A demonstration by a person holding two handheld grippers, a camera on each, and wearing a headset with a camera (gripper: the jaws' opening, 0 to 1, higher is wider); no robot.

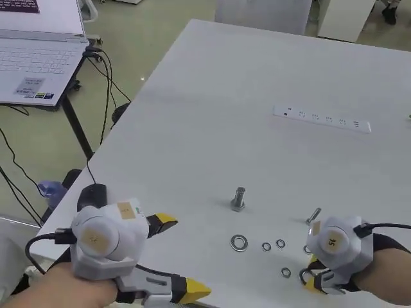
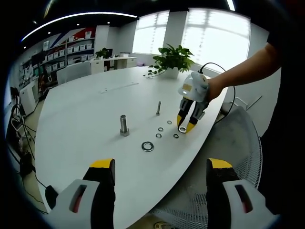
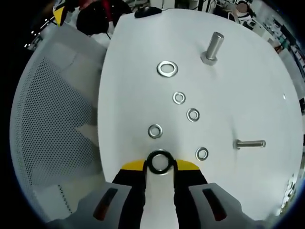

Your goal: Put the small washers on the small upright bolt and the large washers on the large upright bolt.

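- Bench (image 1: 257, 77): white, carries all parts.
- Left gripper (image 2: 160, 166): jaws wide apart, empty, at the near bench edge.
- Right gripper (image 3: 160, 167): jaws clamped on a large washer (image 3: 159, 154).
- Large bolt (image 1: 239, 197), small bolt (image 1: 313, 215): upright, apart.
- Second large washer (image 1: 239, 242), four small washers (image 3: 193, 114): flat, loose, between the bolts and the right gripper.

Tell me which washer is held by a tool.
The large washer pinched between the right tool's yellow tips; the other large washer and the small washers lie loose on the table.
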